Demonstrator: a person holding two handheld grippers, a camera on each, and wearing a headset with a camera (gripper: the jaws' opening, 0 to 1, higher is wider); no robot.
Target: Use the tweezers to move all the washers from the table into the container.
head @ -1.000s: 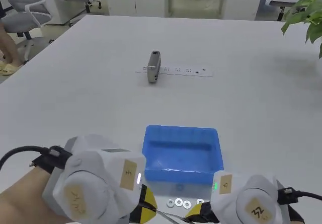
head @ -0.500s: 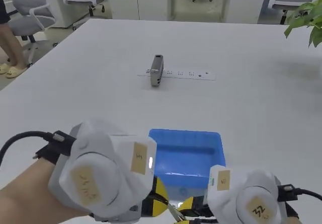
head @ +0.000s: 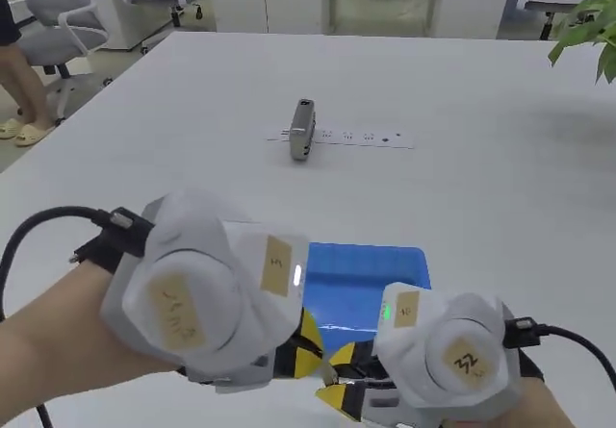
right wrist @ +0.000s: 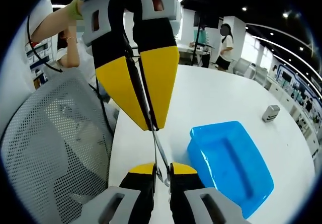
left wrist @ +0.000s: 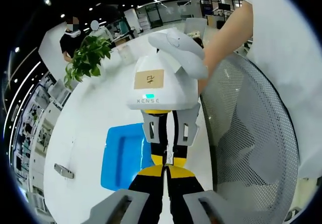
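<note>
Currently | left gripper (right wrist: 153, 126) and right gripper (right wrist: 162, 171) both pinch tweezers (right wrist: 159, 151), near container (right wrist: 229, 158) | tweezers likely thin, springy, slick: hold mid-shank, squeeze lightly | washers likely light, flat

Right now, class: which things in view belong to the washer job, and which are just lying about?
Job: tweezers, blue container, left claw, right claw.
Lying about: power strip, grey block, plant.
</note>
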